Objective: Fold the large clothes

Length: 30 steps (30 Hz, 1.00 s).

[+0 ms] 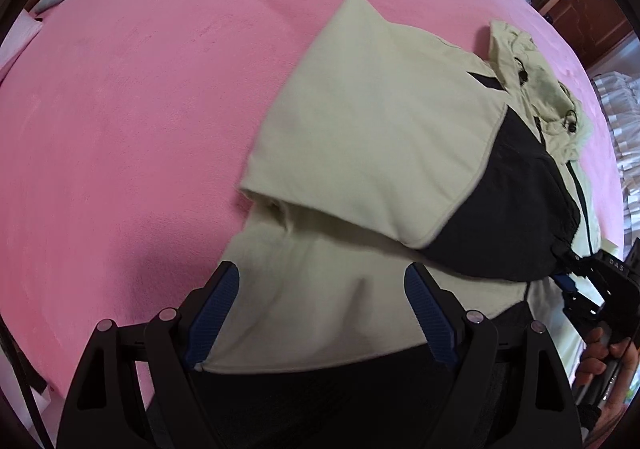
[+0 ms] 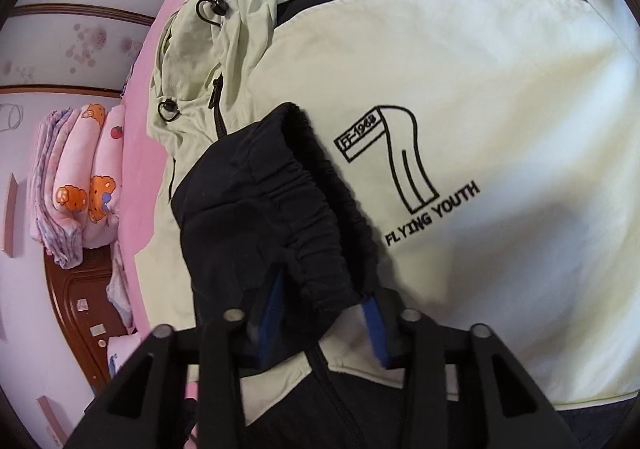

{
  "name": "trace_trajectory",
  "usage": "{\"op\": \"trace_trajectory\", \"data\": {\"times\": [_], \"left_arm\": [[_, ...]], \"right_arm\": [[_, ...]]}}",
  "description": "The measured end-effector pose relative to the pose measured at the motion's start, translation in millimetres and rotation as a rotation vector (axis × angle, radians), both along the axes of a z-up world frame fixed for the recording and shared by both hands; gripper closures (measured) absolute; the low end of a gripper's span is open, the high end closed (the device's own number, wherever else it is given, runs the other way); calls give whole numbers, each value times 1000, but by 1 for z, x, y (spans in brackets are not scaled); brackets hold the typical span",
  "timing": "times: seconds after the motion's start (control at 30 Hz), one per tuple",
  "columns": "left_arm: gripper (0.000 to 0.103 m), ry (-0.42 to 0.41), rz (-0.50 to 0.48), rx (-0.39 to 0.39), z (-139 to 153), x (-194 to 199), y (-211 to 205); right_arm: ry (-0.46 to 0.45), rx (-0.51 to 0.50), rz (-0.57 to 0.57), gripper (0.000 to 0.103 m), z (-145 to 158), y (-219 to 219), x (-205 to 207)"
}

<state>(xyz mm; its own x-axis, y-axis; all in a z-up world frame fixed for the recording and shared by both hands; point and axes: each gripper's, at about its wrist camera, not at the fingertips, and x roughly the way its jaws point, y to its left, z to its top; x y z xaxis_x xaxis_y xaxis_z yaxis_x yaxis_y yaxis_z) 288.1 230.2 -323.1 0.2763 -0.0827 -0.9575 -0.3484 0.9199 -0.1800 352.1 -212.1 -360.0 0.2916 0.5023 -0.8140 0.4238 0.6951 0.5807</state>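
Right tongs (image 2: 324,313) clamped on the black cuff (image 2: 276,201); left tongs (image 1: 320,313) apart over the jacket (image 1: 360,109) on the bed (image 1: 120,109).

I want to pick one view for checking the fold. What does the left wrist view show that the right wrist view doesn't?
Left wrist only: the sleeve folded across the jacket, the open left gripper over the hem, and the wide pink bedspread.
Right wrist only: the FLYING YOUTH print and stacked quilts.
Both: the black cuff, the hood, and the right gripper at the cuff.
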Motion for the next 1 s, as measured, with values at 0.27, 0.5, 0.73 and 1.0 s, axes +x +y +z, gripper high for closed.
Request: {"op": "trace_trajectory", "data": {"times": [0.27, 0.5, 0.73, 1.0], "left_arm": [[20, -16, 2, 20, -21, 2, 20], [39, -49, 42, 81, -32, -7, 32], [64, -74, 84, 31, -29, -7, 46], [68, -89, 128, -6, -25, -15, 51]], "right_arm": [[-130, -16, -18, 94, 25, -3, 11], [-292, -30, -14, 94, 78, -7, 22], [-336, -57, -47, 94, 108, -26, 12], [-295, -82, -124, 94, 104, -52, -9]]}}
